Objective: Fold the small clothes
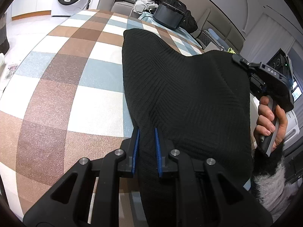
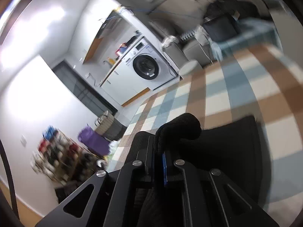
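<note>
A black ribbed knit garment (image 1: 181, 87) is lifted over the checked table (image 1: 62, 79), stretched between both grippers. My left gripper (image 1: 147, 130) is shut on its near edge, blue pads pressed on the cloth. The right gripper (image 1: 238, 57) shows in the left wrist view, pinching the garment's far right corner, a hand on its handle. In the right wrist view my right gripper (image 2: 159, 147) is shut on a bunched fold of the black garment (image 2: 181, 124), the rest hanging below to the right. That view is blurred.
A black bag (image 1: 168, 16) and dark clothes lie at the table's far end on a blue cloth. A washing machine (image 2: 147, 66) and a grey sofa (image 1: 121, 3) stand beyond. A basket (image 2: 109, 126) and a cluttered shelf stand on the floor.
</note>
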`<state>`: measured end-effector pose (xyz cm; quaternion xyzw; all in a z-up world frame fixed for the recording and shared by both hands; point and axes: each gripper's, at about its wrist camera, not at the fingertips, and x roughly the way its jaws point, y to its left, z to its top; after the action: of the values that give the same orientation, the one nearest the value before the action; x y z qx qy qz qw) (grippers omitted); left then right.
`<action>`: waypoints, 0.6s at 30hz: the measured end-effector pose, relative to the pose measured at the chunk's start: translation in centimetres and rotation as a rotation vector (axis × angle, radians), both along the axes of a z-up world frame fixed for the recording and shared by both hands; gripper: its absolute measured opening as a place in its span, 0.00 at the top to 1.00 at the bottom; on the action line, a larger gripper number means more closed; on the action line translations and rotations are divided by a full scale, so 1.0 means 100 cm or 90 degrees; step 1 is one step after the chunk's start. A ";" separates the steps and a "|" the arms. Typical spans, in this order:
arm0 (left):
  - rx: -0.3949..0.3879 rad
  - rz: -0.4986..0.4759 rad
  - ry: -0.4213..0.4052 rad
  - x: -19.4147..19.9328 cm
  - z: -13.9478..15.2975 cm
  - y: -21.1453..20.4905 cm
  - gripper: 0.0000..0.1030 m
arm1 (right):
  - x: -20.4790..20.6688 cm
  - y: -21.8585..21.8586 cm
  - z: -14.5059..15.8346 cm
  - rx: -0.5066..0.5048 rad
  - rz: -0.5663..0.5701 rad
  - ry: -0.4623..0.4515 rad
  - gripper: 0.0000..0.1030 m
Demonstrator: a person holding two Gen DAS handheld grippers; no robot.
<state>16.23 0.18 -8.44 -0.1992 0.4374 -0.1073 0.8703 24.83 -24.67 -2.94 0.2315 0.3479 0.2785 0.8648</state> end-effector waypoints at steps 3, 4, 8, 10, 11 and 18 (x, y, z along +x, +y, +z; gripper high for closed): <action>0.007 0.003 0.001 -0.001 0.000 -0.001 0.83 | 0.013 0.001 -0.017 -0.157 -0.082 0.076 0.90; 0.014 0.009 0.004 0.000 0.000 0.000 0.78 | 0.019 -0.002 -0.028 -0.181 -0.090 0.117 0.89; 0.008 0.020 0.006 -0.001 0.003 0.004 0.75 | 0.008 -0.021 -0.057 -0.118 -0.050 0.185 0.77; 0.012 0.024 0.003 -0.002 0.005 0.004 0.75 | -0.012 -0.029 -0.062 -0.080 -0.022 0.191 0.72; 0.015 0.025 0.002 -0.002 0.006 0.004 0.74 | -0.024 -0.032 -0.064 -0.062 -0.004 0.191 0.69; 0.011 0.028 -0.002 -0.007 0.013 0.003 0.71 | -0.055 -0.028 -0.067 -0.067 0.048 0.197 0.62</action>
<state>15.58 0.48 -7.10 -0.2009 0.4322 -0.0845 0.8750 19.33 -27.48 -9.68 0.2127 0.4997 0.2530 0.8006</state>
